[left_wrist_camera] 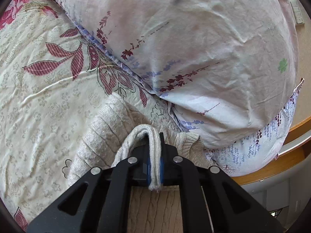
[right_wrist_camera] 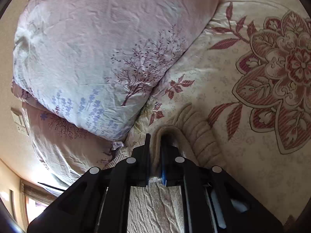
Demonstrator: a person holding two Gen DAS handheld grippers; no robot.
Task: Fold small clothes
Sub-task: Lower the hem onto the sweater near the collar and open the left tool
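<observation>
A cream cable-knit sweater (left_wrist_camera: pixel 108 128) lies on the floral bedspread (left_wrist_camera: pixel 38 101). My left gripper (left_wrist_camera: pixel 154 147) is shut on a fold of the sweater's ribbed edge, which loops over one finger and runs back between the jaws. In the right wrist view the same sweater (right_wrist_camera: pixel 196 134) lies on the bedspread (right_wrist_camera: pixel 243 155). My right gripper (right_wrist_camera: pixel 155 145) is shut on another fold of its knit edge. More of the sweater hangs below each gripper body.
A large pale pillow with purple flower print (left_wrist_camera: pixel 194 38) lies just beyond both grippers, also in the right wrist view (right_wrist_camera: pixel 93 48). A second pillow (right_wrist_camera: pixel 64 141) lies under it. A wooden bed edge (left_wrist_camera: pixel 291 151) curves at the right.
</observation>
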